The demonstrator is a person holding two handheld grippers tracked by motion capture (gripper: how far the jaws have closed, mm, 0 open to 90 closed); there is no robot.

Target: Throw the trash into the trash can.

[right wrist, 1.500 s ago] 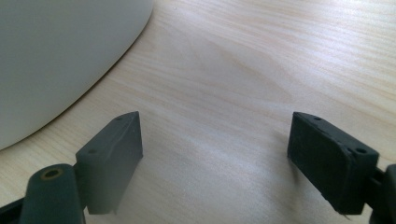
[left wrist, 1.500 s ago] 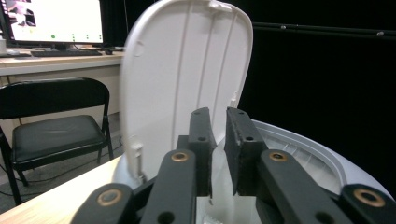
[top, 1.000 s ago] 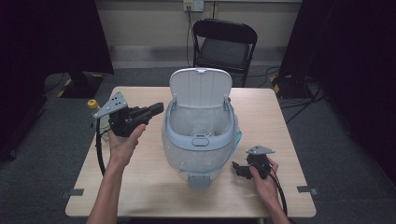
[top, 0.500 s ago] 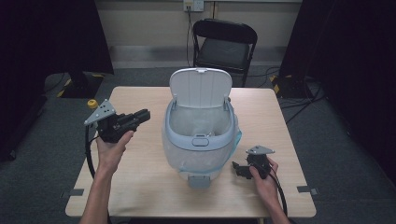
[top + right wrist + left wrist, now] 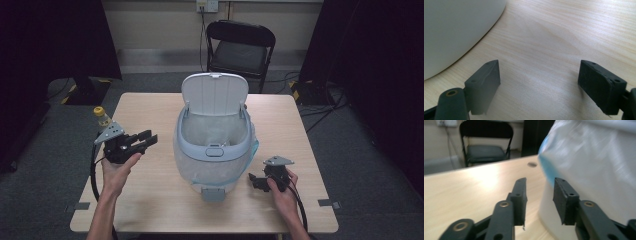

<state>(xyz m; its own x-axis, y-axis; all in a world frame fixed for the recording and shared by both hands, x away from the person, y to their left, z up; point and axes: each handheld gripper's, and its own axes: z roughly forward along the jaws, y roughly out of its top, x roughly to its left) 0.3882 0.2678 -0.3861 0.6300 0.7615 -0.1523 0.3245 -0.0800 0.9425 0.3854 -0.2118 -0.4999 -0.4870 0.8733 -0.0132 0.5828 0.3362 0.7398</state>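
High view shows the left gripper [image 5: 146,139] drawn back from the bin [image 5: 215,150]: a second ago it was held higher and close to the bin's left rim, and now it sits lower and farther out over the table [image 5: 150,200], with clear wood between its tips and the bin wall. That retreat suggests the work on the bagged bin is pausing or finished on that side, since nothing is carried away in the jaws. They stand a little apart and empty; in the left gripper view the white bag-covered wall of the bin [image 5: 594,170] lies just ahead and to the right of the tips, with a blue strip of the bag's edge [image 5: 549,170] near the right jaw. The right gripper [image 5: 256,181] has not moved; it rests low on the table with its jaws spread wide on nothing, and in the right gripper view the bin's pale curved side [image 5: 456,30] lies ahead and to the left of the left jaw, near but not touching. The lid [image 5: 214,95] stands upright, beyond both tools.
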